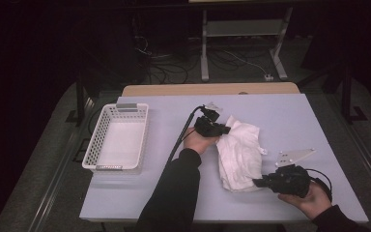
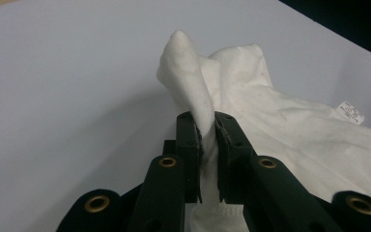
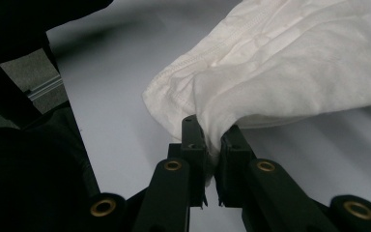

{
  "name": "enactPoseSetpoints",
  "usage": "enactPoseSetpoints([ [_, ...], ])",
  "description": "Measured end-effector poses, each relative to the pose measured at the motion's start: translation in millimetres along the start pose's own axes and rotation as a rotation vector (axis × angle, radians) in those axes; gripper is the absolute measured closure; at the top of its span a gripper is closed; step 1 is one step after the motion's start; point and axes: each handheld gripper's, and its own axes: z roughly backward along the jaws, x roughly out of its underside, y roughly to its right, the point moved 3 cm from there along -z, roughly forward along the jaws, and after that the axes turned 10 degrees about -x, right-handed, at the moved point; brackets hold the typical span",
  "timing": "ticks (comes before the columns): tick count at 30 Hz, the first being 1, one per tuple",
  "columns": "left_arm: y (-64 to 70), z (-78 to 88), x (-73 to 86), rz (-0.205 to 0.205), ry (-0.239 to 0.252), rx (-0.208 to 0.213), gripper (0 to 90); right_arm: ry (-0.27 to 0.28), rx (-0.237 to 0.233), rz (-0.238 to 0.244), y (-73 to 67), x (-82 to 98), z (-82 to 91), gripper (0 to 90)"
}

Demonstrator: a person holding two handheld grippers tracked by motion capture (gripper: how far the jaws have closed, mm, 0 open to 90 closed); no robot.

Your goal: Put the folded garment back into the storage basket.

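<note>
Pinching opposite ends of white cloth (image 1: pixel 240 153), left gripper (image 1: pixel 221 129) and right gripper (image 1: pixel 259 183) fingers clamped tight, lifting it to spread above table (image 1: pixel 290 111)

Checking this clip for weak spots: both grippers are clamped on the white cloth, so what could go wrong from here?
1. The left gripper pinches only a thin bunched fold of the white cloth, so that fold may slip out if pulled.
2. The right gripper holds the cloth near a hemmed edge; a sideways tug might pull it free.
3. Most of the cloth rests crumpled on the table, so it may drag or fold unevenly when lifted.
</note>
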Motion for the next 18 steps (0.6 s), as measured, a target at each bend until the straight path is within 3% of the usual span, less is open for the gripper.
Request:
enactPoseSetpoints([
  [14,-6.9,28.8,-15.1,-0.047,0.023,-0.013,80.5,0.029,-0.003,0.040,-12.6,-17.9,-0.7,82.3],
  [18,-12.4,38.6,-22.9,-0.064,0.022,-0.019,80.4,0.056,-0.009,0.056,-13.6,-30.9,3.1,82.3],
])
